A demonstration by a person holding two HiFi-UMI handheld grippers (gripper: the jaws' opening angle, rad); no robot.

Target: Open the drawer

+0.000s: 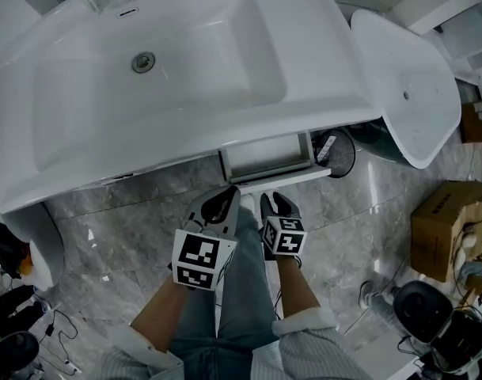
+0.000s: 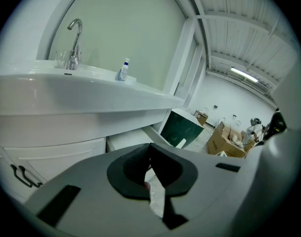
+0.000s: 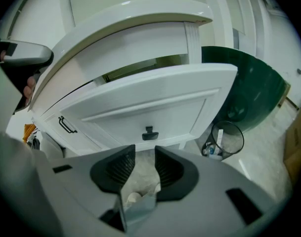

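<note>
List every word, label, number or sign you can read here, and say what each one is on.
No text here can be read.
Cardboard box: dark print on top, too blurred to read.
Bottle on the basin's rim: blue label, too small to read.
Left marker cube and right marker cube: black-and-white square patterns, no letters or numbers.

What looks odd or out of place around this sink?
The drawer under the sink stands partway open. Beside it, a white oval fixture with a dark green back stands on edge on the floor, seemingly not installed.
</note>
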